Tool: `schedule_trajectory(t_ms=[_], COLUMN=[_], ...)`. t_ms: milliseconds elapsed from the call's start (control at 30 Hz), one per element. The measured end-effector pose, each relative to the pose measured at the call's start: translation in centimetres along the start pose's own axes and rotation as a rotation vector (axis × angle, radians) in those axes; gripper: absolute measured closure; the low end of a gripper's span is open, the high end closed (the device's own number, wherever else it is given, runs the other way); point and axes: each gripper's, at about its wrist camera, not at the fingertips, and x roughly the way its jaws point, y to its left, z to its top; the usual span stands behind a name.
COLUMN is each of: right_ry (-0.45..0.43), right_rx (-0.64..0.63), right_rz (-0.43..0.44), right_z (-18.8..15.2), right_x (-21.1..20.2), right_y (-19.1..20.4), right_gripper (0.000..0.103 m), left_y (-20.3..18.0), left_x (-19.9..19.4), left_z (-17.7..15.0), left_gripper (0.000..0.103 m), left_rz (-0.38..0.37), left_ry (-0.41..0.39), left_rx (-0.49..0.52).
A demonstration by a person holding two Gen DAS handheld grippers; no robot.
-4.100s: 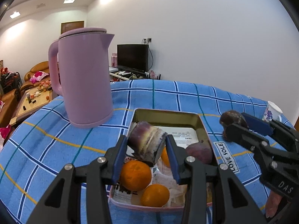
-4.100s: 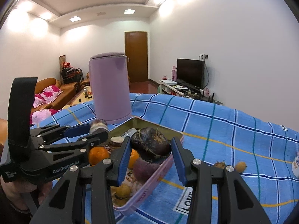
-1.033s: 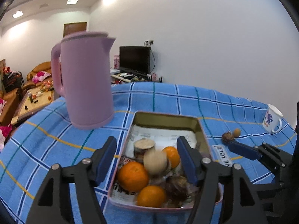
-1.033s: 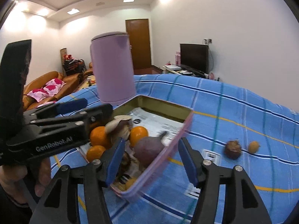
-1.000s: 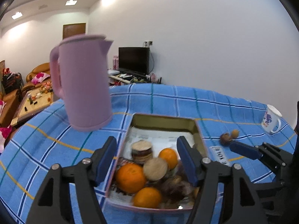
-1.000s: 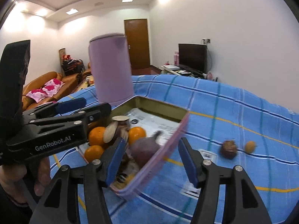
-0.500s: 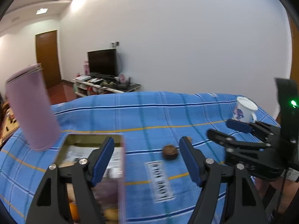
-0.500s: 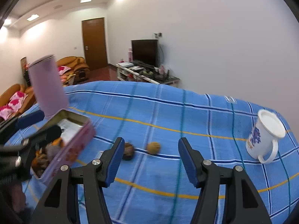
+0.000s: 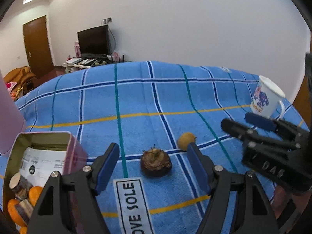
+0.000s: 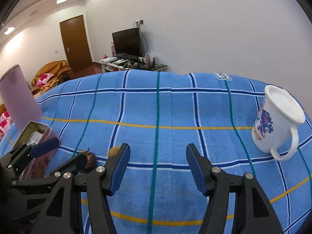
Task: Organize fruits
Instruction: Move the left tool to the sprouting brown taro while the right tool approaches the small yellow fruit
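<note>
Left gripper (image 9: 153, 164) fingers spread around a dark wrinkled fruit (image 9: 156, 162) on the blue plaid cloth (image 9: 136, 101), touching nothing, small yellow fruit (image 9: 186, 140) just behind it, open tin (image 9: 42, 136) of oranges to its left, right gripper (image 10: 158, 167) fingers spread, empty, white mug (image 10: 276, 122) far right.

Bright, even indoor light through strongly curved fisheye views

Recessed ceiling lights (image 9: 28, 0) glare white at upper left and wash the wall (image 9: 195, 23); shadows on the blue checked cloth (image 10: 175, 107) are faint, corners vignette black, and the near tin (image 9: 74, 156) blurs slightly.
</note>
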Motion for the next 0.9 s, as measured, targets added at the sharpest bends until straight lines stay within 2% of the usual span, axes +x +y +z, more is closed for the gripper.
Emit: schedule_trajectory(t_ms=[233, 300, 433, 500, 667, 733, 900], right_ry=[0.022, 0.025, 0.055, 0.082, 0.108, 0.123, 0.164], right_rx=[-0.028, -0.044, -0.051, -0.046, -0.024, -0.018, -0.007], right_rz=[0.016, 0.015, 0.028, 0.042, 0.122, 0.161, 0.244], right_z=[0.9, 1.1, 0.7, 0.2, 0.0, -0.1, -0.7], right_x=[1.2, 1.6, 3.1, 4.0, 4.8, 5.0, 5.5], right_y=[1.9, 2.8, 3.7, 3.8, 3.5, 3.5, 3.9], right_gripper=[0.042, 0.042, 0.042, 0.042, 0.046, 0.054, 0.059], left_y=[2.5, 3.2, 3.7, 3.4, 3.6, 3.7, 4.1], left_x=[0.7, 0.6, 0.6, 0.7, 0.6, 0.6, 0.5], left_z=[0.0, 0.2, 0.1, -0.1, -0.1, -0.1, -0.2], left_gripper=[0.029, 0.029, 0.029, 0.029, 0.029, 0.029, 0.029], left_rz=[0.003, 0.03, -0.021, -0.012, -0.011, -0.001, 0.025], left_ry=[0.005, -0.012, 0.003, 0.008, 0.0, -0.007, -0.026], left_rx=[-0.032, -0.036, -0.059, -0.04, -0.051, -0.053, -0.07])
